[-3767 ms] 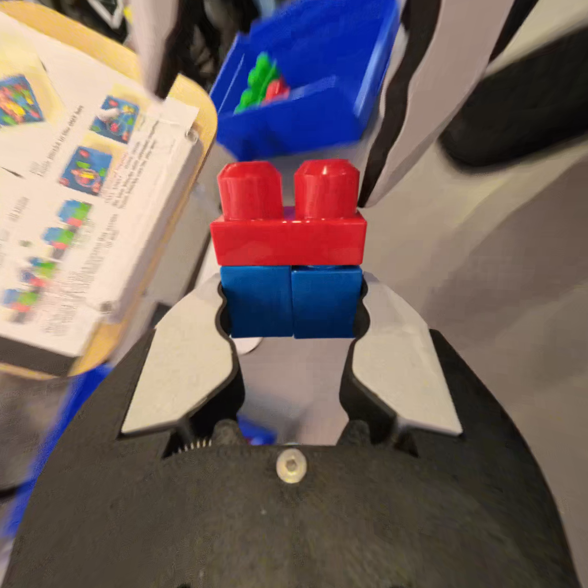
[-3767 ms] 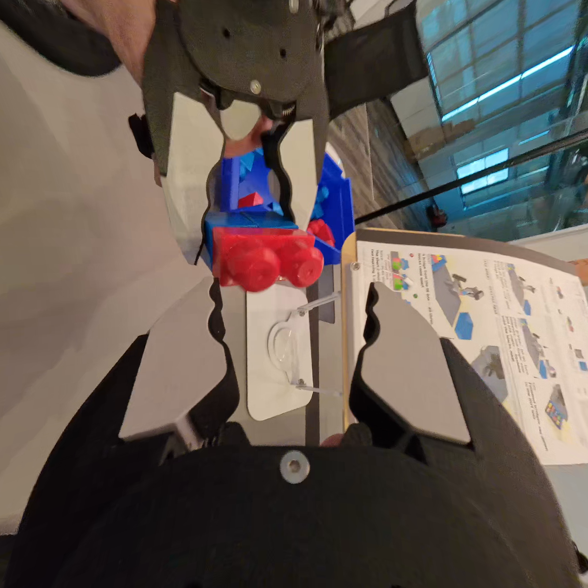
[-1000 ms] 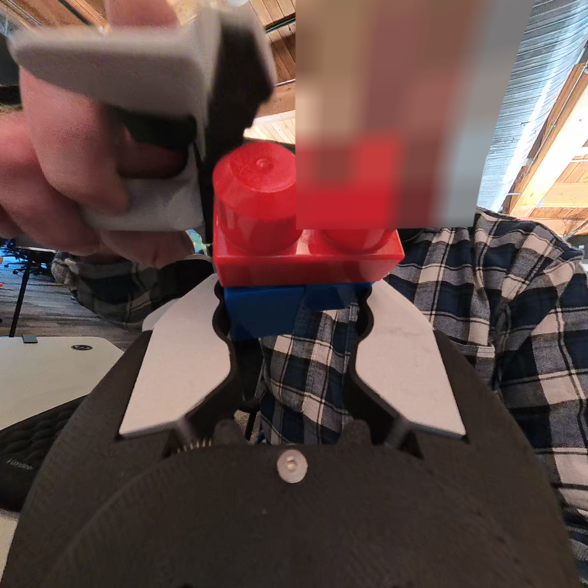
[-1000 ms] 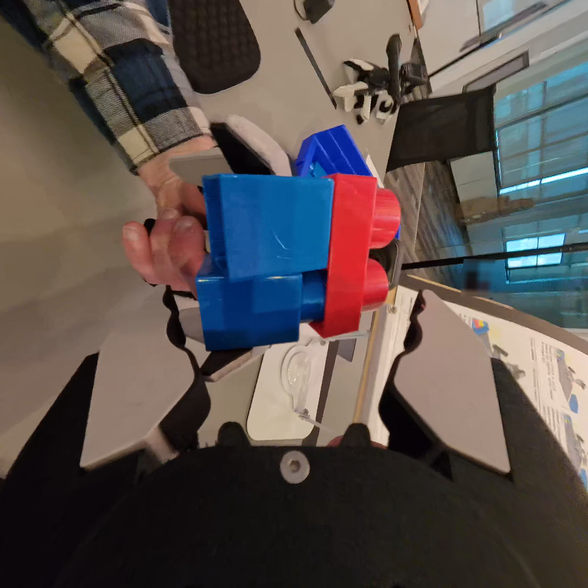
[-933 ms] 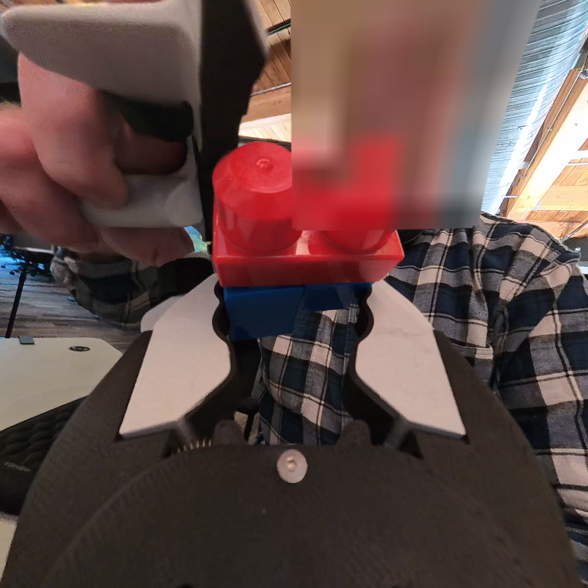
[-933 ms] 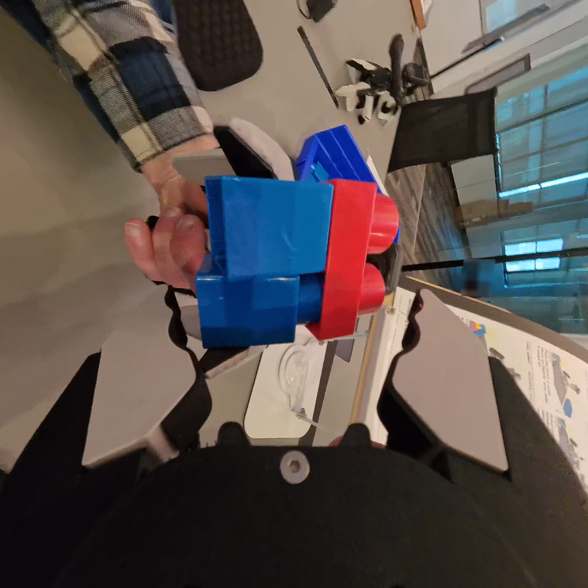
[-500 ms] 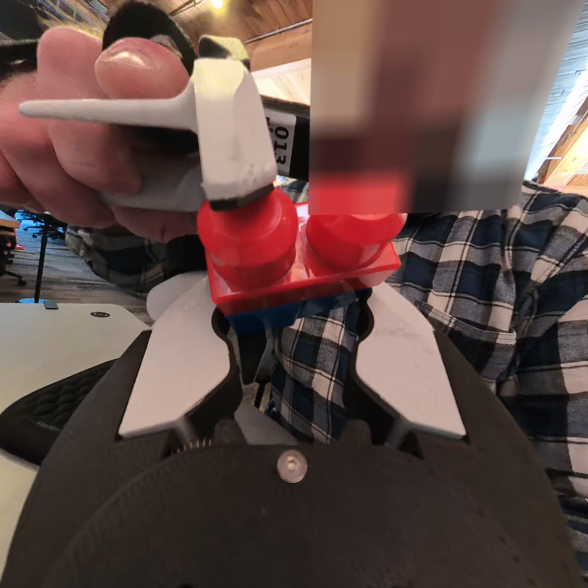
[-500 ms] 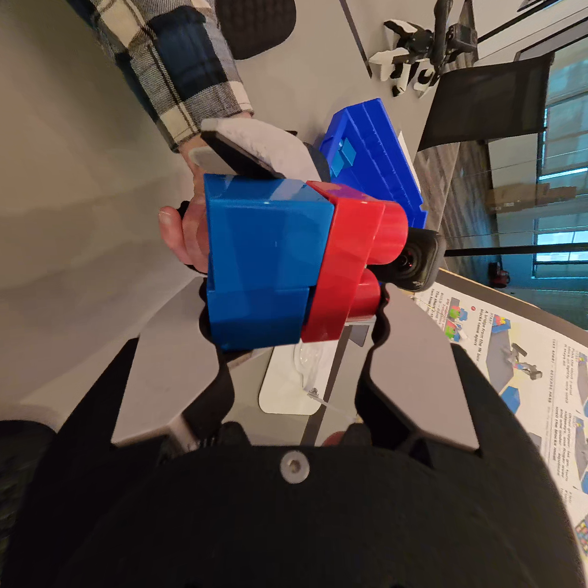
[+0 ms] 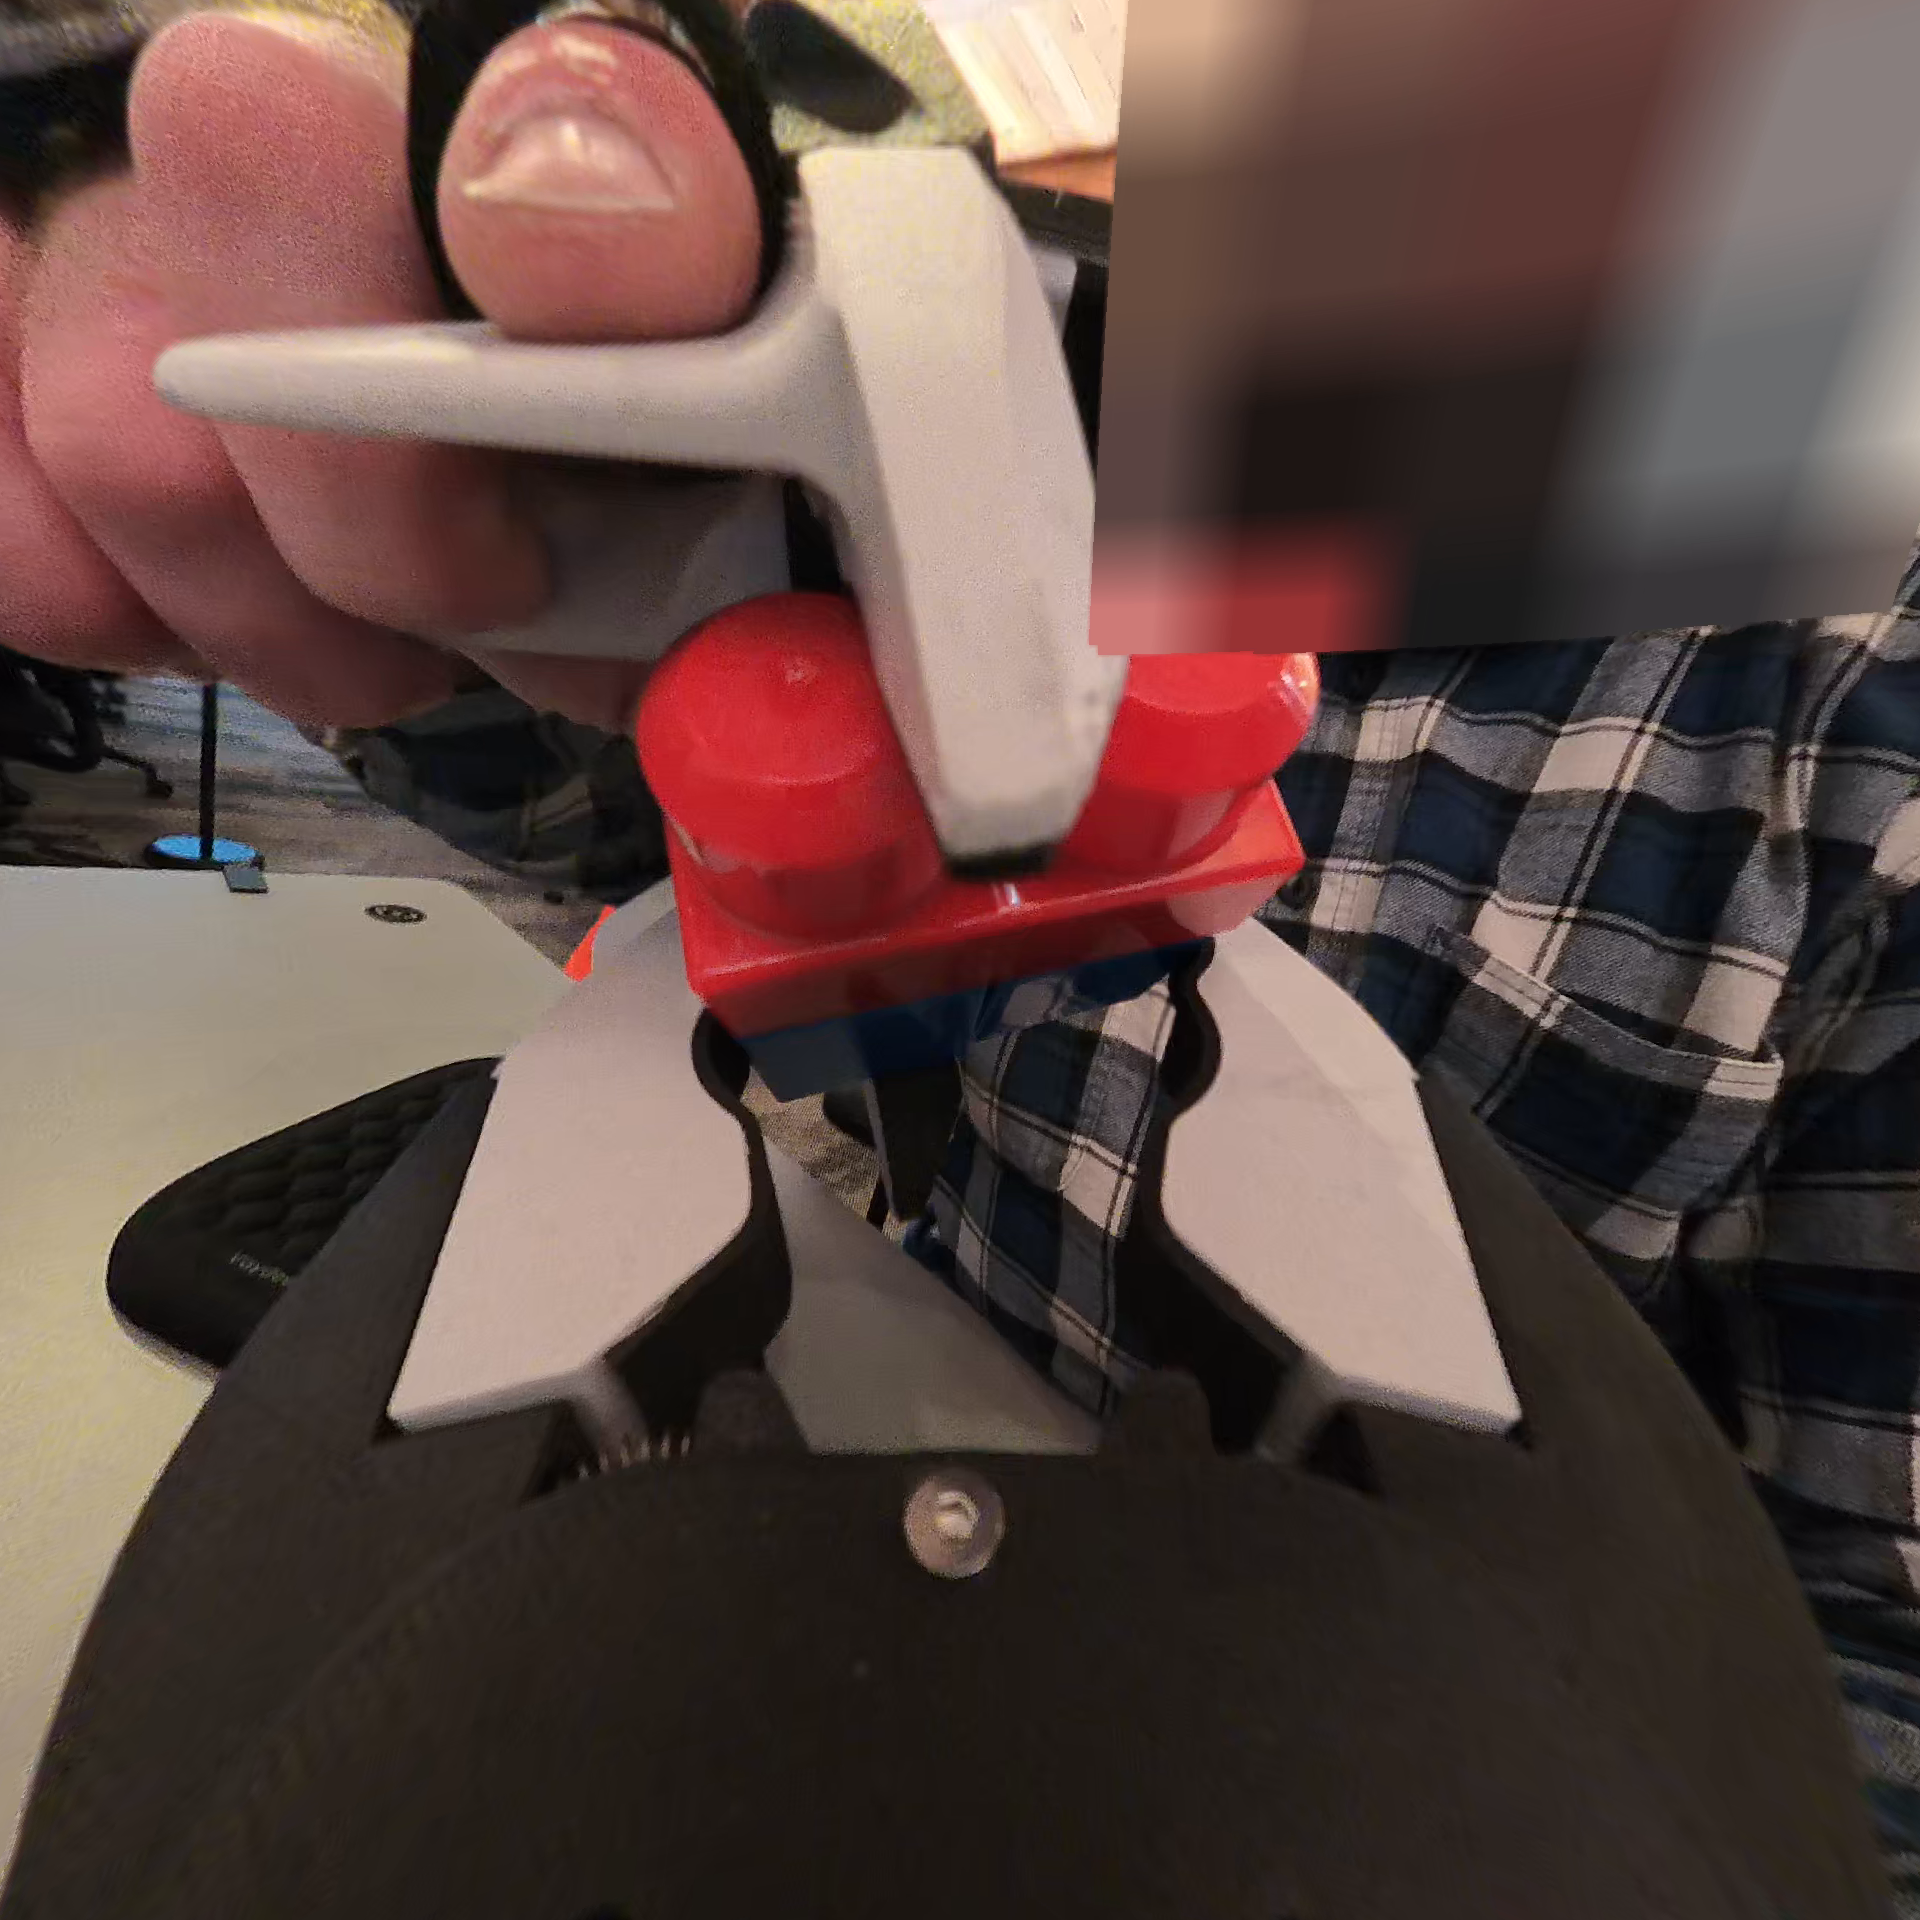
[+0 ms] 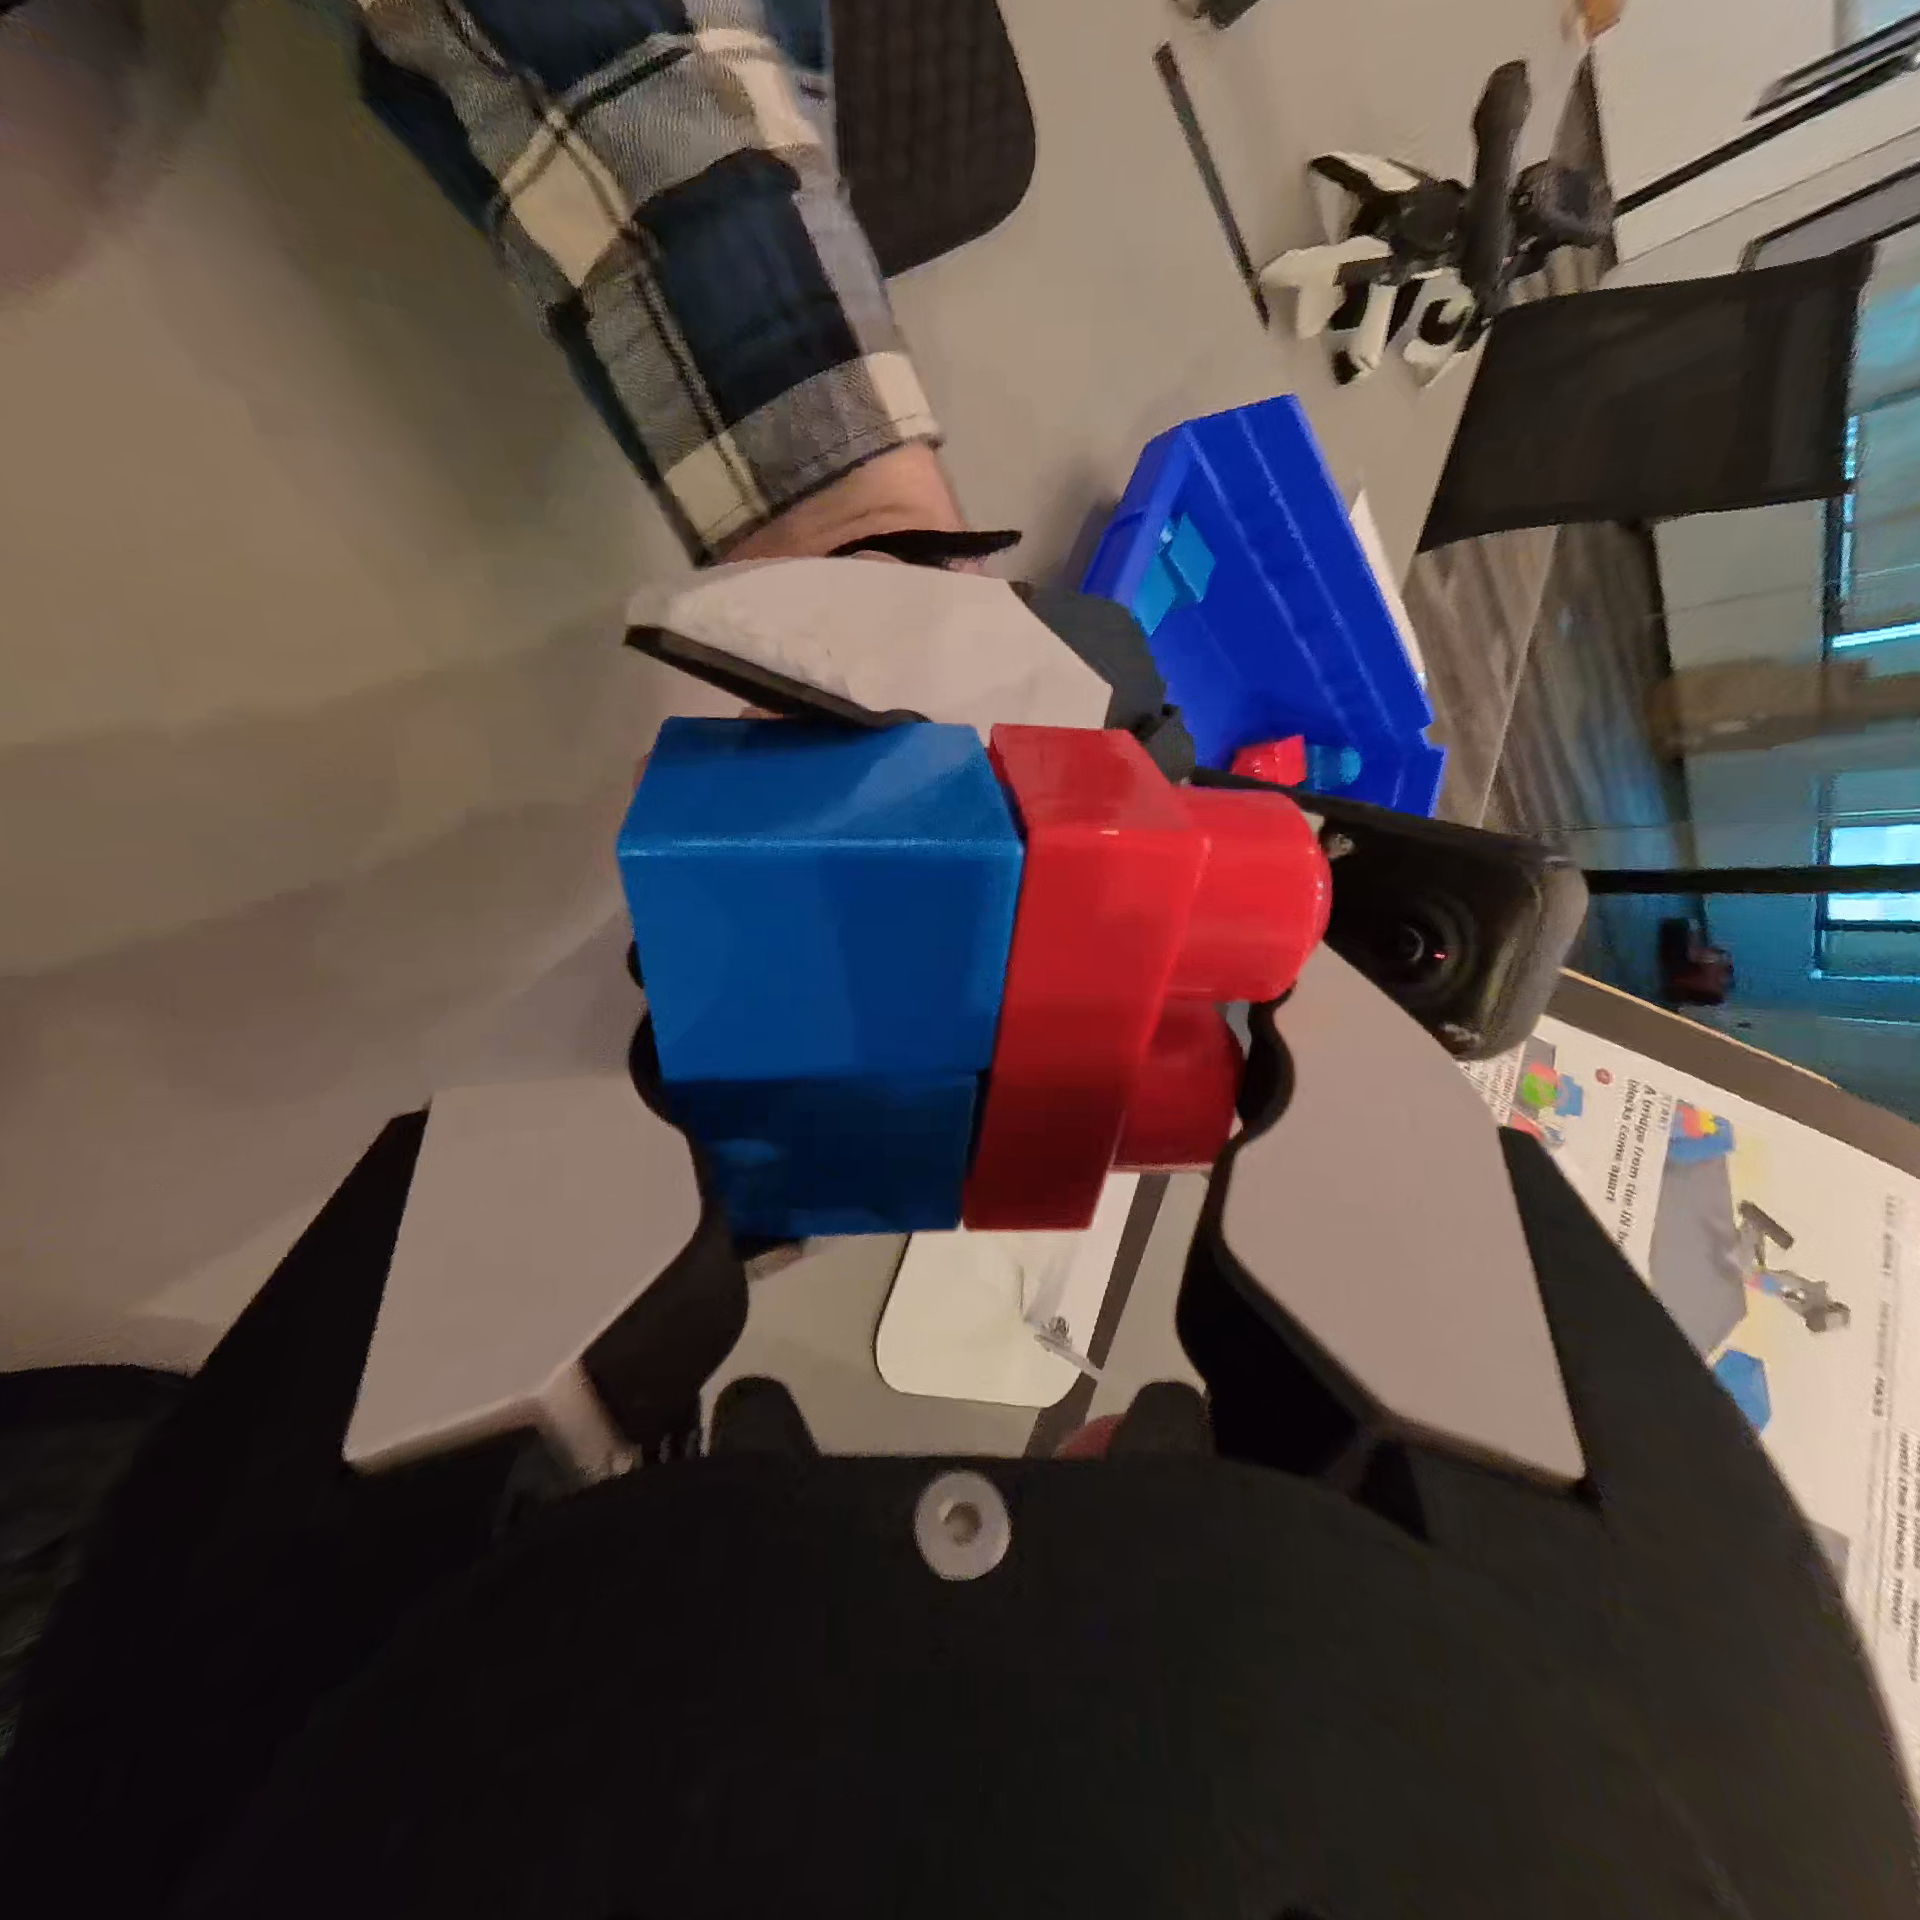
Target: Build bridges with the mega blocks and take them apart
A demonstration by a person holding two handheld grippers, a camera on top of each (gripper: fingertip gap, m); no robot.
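Left gripper (image 9: 951, 1023) pinches blue blocks (image 10: 821, 914); red block (image 10: 1091, 977) capping them at 3 o'clock. Right gripper (image 10: 951, 1049) straddles stack lengthwise, one fingertip (image 9: 997, 790) wedged between red studs, contact unclear.

Red two-stud block (image 10: 1101, 977) atop two blue blocks (image 10: 821, 935), stack held mid-air, tipped sideways.

Plaid shirt (image 9: 1558, 987), black pad (image 9: 312, 1195) on pale tabletop (image 9: 208, 1018), picture sheet (image 10: 1714, 1247), dark chair (image 10: 935, 135).
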